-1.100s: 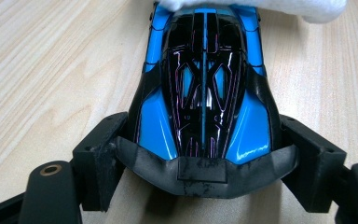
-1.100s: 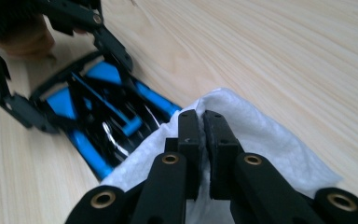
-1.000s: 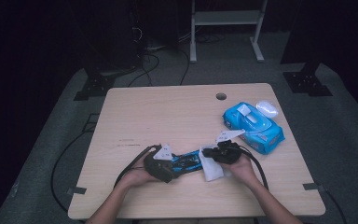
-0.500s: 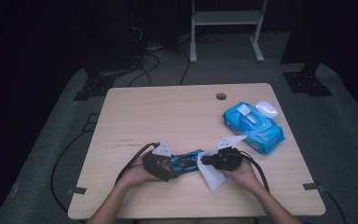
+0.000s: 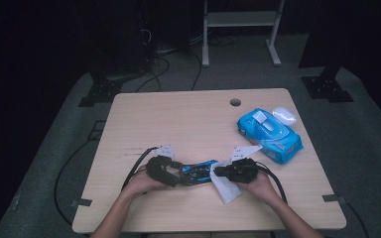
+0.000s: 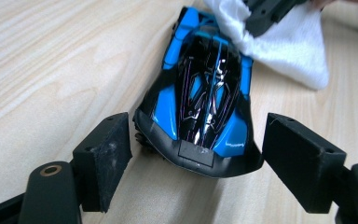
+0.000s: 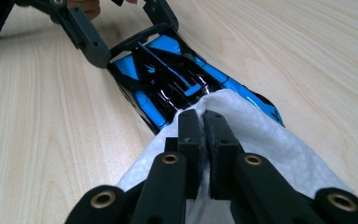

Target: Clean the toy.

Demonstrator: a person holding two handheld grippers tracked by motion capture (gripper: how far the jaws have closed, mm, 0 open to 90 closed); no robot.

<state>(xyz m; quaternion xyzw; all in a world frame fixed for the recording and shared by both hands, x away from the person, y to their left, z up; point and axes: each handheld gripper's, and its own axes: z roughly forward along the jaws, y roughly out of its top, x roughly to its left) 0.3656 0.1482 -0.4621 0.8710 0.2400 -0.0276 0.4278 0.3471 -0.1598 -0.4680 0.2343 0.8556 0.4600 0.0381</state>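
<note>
A blue and black toy car (image 5: 196,172) lies on the wooden table (image 5: 178,124) near its front edge. My left gripper (image 5: 178,173) holds the car's rear end, a pad against each side (image 6: 196,154). Its jaws have just been closing on the car (image 6: 205,93). My right gripper (image 5: 217,172) is shut on a white wipe (image 5: 225,188). It presses the wipe (image 7: 261,140) onto the car's front (image 7: 168,79), and its jaws meet on the cloth (image 7: 203,121). The wipe hides the car's nose.
A blue pack of wipes (image 5: 270,131) lies at the right of the table, with a white oval object (image 5: 284,115) just behind it. A cable hole (image 5: 235,102) sits near the far edge. Both forearms come in over the front edge.
The right gripper and its wipe have shifted slightly left and toward the front edge, against the car. The left hand and the car stay in place.
</note>
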